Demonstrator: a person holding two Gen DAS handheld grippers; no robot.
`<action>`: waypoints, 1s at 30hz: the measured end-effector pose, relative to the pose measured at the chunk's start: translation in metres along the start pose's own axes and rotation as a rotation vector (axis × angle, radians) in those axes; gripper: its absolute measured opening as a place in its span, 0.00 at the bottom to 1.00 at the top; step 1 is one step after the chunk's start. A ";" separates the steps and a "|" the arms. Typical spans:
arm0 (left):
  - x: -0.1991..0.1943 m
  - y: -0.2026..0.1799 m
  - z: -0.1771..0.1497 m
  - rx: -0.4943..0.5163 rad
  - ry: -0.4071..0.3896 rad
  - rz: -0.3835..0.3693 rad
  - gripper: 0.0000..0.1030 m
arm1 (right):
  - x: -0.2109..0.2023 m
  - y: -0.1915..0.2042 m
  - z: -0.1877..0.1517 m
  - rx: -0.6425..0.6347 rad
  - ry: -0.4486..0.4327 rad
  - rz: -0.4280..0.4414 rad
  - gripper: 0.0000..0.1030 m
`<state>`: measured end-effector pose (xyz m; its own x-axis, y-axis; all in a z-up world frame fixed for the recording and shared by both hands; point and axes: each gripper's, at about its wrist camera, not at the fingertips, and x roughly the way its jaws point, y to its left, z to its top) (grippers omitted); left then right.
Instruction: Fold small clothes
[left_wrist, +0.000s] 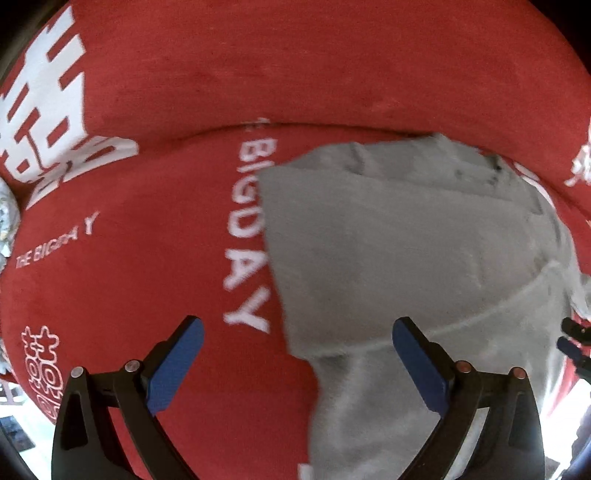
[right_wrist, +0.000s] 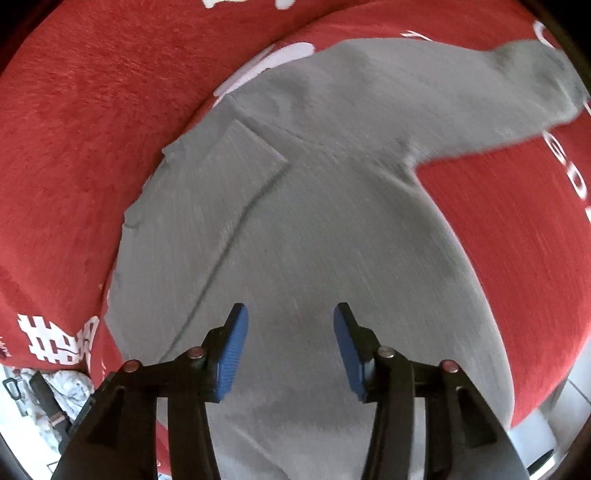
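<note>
Hovering released left gripper (left_wrist: 297, 363) and right gripper (right_wrist: 291, 345) above grey garment (right_wrist: 314, 229) on red cloth (right_wrist: 74, 129), jaws empty, likely repositioning for next fold.

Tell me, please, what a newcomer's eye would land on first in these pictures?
The red cloth with bold white lettering fills both views. On it lies a grey garment, spread flat with one sleeve stretched toward the upper right in the right wrist view. Both grippers, left and right, hang open above it, blue fingers holding nothing.
</note>
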<state>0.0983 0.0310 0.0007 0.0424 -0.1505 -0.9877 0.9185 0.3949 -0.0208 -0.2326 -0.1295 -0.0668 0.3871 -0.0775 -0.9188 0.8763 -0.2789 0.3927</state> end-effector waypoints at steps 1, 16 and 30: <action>-0.001 -0.006 -0.002 0.012 0.004 -0.006 0.99 | -0.001 -0.001 -0.004 0.005 0.003 0.004 0.51; -0.014 -0.101 -0.037 0.181 0.066 -0.114 0.99 | -0.022 -0.046 -0.045 0.095 0.019 0.053 0.55; -0.002 -0.215 -0.025 0.186 0.120 -0.085 0.99 | -0.067 -0.176 0.054 0.333 -0.076 0.153 0.56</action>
<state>-0.1087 -0.0309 0.0035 -0.0749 -0.0626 -0.9952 0.9738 0.2104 -0.0865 -0.4280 -0.1266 -0.0762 0.4731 -0.2099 -0.8556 0.6639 -0.5536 0.5029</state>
